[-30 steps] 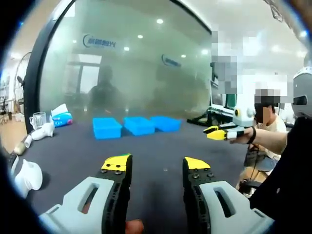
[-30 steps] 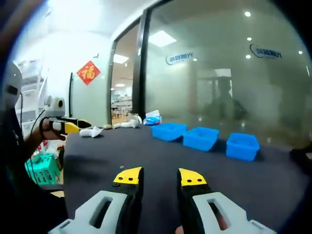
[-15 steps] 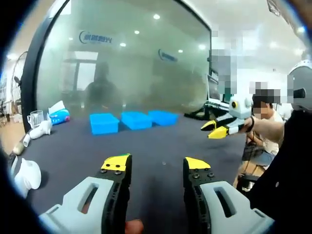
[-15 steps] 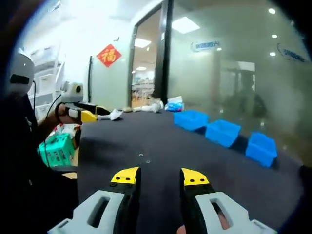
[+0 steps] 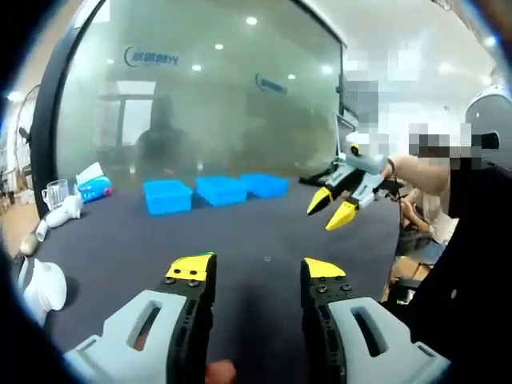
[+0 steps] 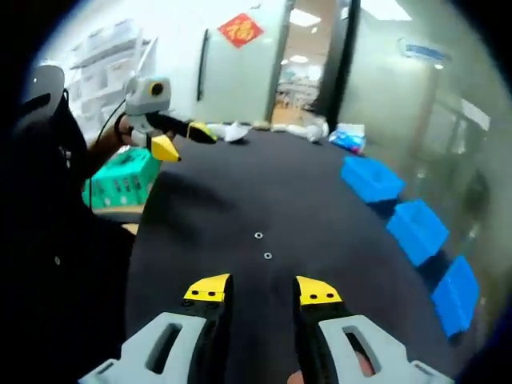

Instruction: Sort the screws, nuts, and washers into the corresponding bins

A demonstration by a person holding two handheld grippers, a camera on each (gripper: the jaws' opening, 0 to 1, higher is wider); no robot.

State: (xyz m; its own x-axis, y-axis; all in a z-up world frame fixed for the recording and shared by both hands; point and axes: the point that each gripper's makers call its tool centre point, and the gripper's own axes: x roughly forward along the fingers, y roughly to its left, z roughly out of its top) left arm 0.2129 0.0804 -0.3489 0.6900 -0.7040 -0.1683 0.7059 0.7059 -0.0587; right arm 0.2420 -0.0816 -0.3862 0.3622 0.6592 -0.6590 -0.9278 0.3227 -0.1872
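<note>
Two small silvery ring-shaped washers (image 6: pixel 258 236) lie on the dark matte table (image 6: pixel 240 184), one at (image 6: pixel 267 256), just ahead of the right gripper (image 6: pixel 256 290). Left to right in the right gripper view: the left gripper (image 6: pixel 182 140) is held above the table's far-left edge, with a green carton (image 6: pixel 120 178) past the edge beside it; the washers sit mid-table; three blue rectangular plastic bins run in a row along the right side, (image 6: pixel 373 178), (image 6: pixel 420 230), (image 6: pixel 456 294). The washers are well apart from the bins, so nothing looks sorted yet.

Right gripper: yellow-tipped jaws apart, empty, aimed down at the washers – my read is it's lining up for the first pick. Flat thin rings on a flat surface will likely be fiddly to pinch.

Left gripper view, left to right: white rounded object (image 5: pixel 46 288) at the near-left edge, clear glass mug (image 5: pixel 53 194) and white clutter further back, the same blue bins (image 5: pixel 168 194) in a row before the frosted glass wall (image 5: pixel 208 88), then the right gripper (image 5: pixel 332 210) coming in from the right, tips angled down. Left gripper (image 5: pixel 254 274): jaws apart, holding nothing, hanging back above bare table – probably idle for now.

Whether there are screws or nuts here, I can't tell.
</note>
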